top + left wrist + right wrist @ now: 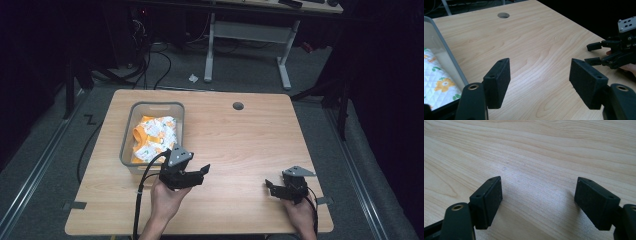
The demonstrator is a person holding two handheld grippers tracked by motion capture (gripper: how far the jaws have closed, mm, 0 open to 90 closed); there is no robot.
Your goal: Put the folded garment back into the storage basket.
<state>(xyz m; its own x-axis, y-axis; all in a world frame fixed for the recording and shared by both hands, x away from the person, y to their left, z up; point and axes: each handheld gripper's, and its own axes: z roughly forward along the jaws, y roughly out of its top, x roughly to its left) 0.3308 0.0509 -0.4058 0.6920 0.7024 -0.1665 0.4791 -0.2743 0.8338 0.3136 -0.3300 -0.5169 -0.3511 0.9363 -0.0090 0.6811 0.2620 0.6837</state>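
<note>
Bin (131,118) on table (240,145), left side — cloth (154,137) inside, perhaps bunched.

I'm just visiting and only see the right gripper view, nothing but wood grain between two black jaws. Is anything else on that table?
Observer: Yes, a grey bin stands on the table's left half.
Operator: Is it empty?
Observer: No, it holds a white cloth with orange flowers.
Operator: Who's nearest it?
Observer: The left hand-held gripper, jaws open with nothing between them, right beside the bin.
</note>
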